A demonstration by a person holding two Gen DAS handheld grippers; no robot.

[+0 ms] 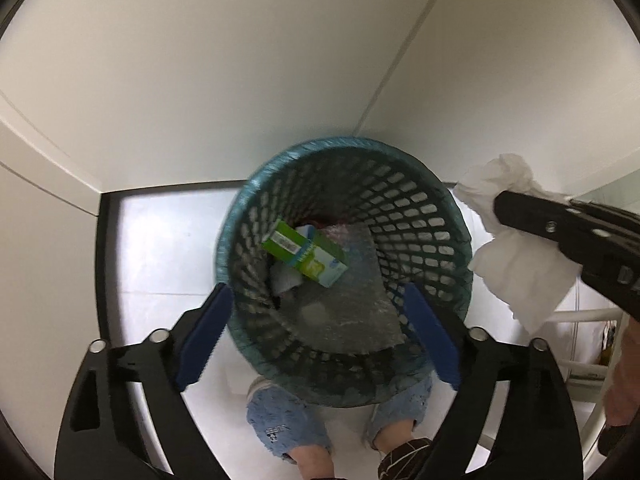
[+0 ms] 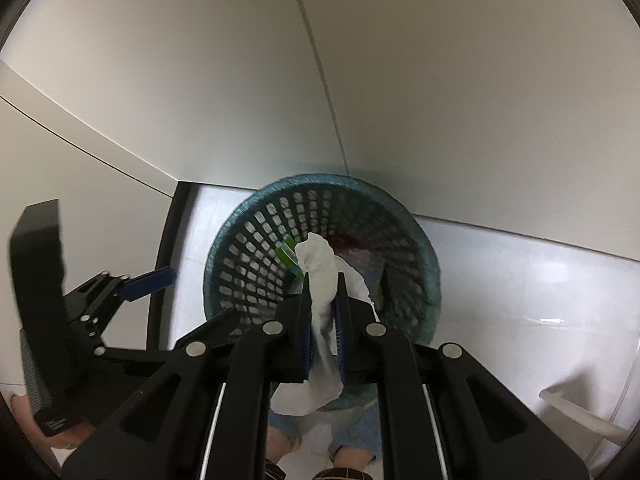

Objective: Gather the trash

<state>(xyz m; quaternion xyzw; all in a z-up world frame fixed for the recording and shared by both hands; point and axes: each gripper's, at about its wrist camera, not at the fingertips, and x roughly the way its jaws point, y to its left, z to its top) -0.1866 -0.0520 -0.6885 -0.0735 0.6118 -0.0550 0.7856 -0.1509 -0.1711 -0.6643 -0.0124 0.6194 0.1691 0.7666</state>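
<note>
A teal mesh waste basket (image 1: 432, 216) (image 2: 248, 248) stands on the white floor against the wall. Inside it lie a green and blue carton (image 1: 306, 252) and some clear wrap (image 1: 352, 300). My left gripper (image 1: 320, 332) hangs open over the basket with nothing between its blue pads (image 1: 208, 336). My right gripper (image 2: 323, 280) is shut on a crumpled white tissue (image 2: 320, 280) (image 1: 516, 248) above the basket's opening. In the left wrist view the right gripper's black finger comes in from the right edge with the tissue in it.
A white wall with a seam (image 1: 396, 64) rises behind the basket. A dark strip (image 1: 105, 264) edges the floor on the left. A person's jeans hems (image 1: 280, 420) and shoes show below the basket. White tubing (image 2: 580, 416) lies at the right.
</note>
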